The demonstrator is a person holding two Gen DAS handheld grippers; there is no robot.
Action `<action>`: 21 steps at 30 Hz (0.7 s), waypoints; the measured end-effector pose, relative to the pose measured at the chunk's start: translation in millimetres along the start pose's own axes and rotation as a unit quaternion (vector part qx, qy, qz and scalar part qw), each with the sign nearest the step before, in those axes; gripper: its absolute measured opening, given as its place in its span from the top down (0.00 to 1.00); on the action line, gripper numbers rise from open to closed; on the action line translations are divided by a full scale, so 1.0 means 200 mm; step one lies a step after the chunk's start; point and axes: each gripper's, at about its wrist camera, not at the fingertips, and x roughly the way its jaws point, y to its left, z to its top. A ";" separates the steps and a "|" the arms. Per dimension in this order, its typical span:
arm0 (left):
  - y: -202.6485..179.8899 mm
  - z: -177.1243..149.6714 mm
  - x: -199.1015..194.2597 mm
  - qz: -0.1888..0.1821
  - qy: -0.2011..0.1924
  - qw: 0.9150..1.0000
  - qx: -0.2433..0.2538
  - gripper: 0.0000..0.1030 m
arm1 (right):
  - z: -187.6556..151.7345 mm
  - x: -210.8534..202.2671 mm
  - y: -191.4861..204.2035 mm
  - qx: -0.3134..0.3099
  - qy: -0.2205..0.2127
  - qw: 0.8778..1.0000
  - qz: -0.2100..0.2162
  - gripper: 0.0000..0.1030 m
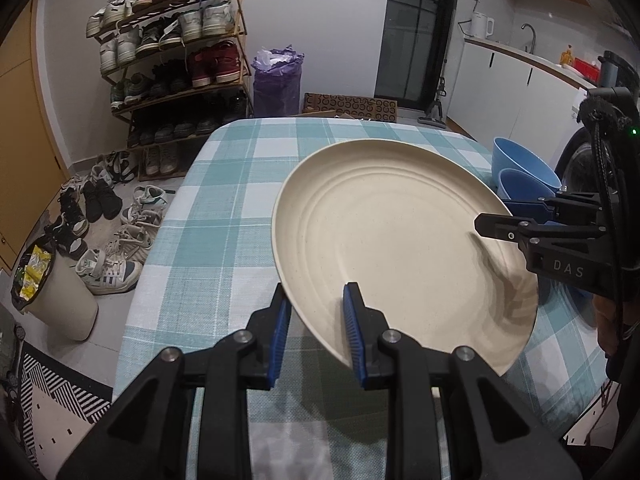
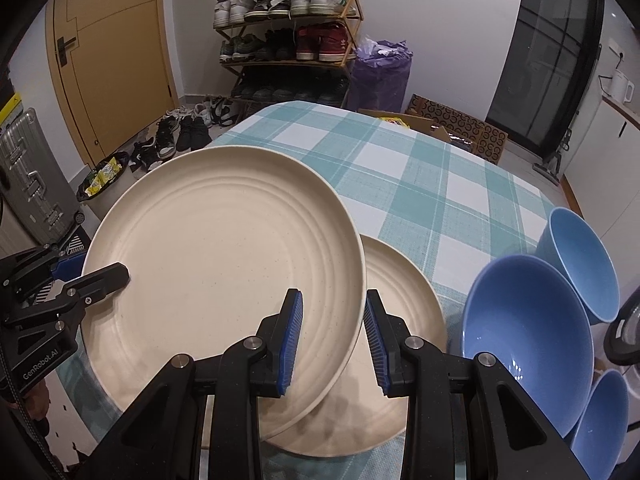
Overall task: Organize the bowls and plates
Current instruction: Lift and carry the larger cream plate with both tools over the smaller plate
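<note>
Above table [image 2: 420, 184] | both hand-held grippers clamp cream plate [image 2: 224, 248] rim

Readable lettering on the two handheld grippers

The right gripper [image 1: 496, 216], seen off to the right of the left gripper's own fingers, carries the pale capital letters "DAS" on the black side of its body, below its fingers. The left gripper [image 2: 96, 270], seen off to the left of the right gripper's own fingers, carries the pale wording "GenRobot.AI" running slantwise along the black side of its body. No other writing in either view can be read.
</note>
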 end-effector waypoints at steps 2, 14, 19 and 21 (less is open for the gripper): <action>-0.02 0.00 0.02 -0.003 0.004 1.000 0.005 0.76 | -0.02 0.00 -0.02 0.003 0.003 1.000 -0.004 0.69; -0.10 0.00 0.10 -0.015 0.018 0.999 0.024 0.76 | -0.10 0.02 -0.10 0.020 0.019 0.999 -0.021 0.69; -0.12 0.00 0.12 -0.017 0.024 0.999 0.030 0.76 | -0.14 0.04 -0.11 0.026 0.025 0.999 -0.025 0.69; -0.12 0.00 0.13 -0.019 0.026 0.999 0.033 0.76 | -0.15 0.05 -0.12 0.030 0.027 0.999 -0.026 0.69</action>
